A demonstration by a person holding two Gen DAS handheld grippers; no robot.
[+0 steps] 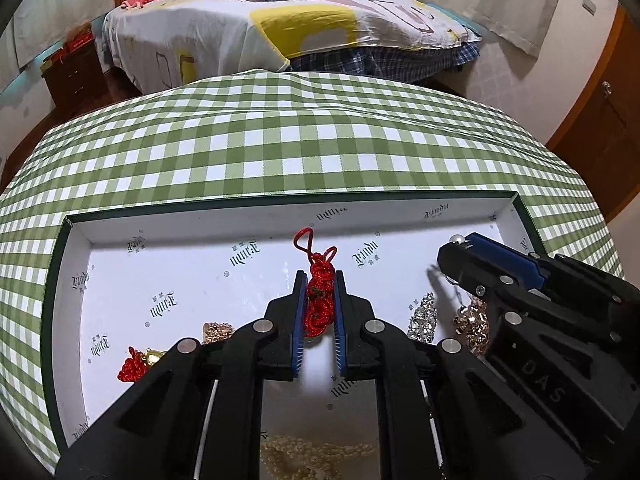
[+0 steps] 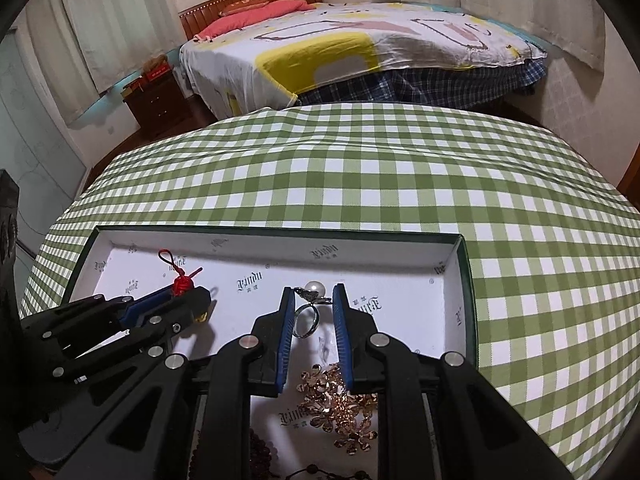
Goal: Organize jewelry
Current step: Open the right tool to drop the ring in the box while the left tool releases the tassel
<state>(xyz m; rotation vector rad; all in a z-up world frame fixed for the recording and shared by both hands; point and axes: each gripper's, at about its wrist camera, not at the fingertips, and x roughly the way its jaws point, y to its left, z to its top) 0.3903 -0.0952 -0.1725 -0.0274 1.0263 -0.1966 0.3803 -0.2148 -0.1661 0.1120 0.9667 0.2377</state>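
My left gripper (image 1: 319,278) is shut on a red knotted cord charm (image 1: 318,304), held over the white floor of an open box with a dark green rim (image 1: 280,197). The charm's loop sticks out past the fingertips. In the right wrist view my right gripper (image 2: 313,291) is shut on a silver ring with a pearl (image 2: 308,312), above the right half of the same box (image 2: 280,229). Each gripper shows in the other's view: the right gripper (image 1: 456,246) with the pearl at its tip, the left gripper (image 2: 190,292) with the red charm (image 2: 182,282).
Lying in the box are a gold piece (image 1: 216,330), a second red knot with a gold bead (image 1: 136,364), a silver rhinestone piece (image 1: 422,318), a rose-gold flower chain (image 2: 340,404), pale beads (image 1: 316,456) and dark beads (image 2: 260,452). The box sits on a green checked tablecloth (image 1: 280,140); a bed stands behind.
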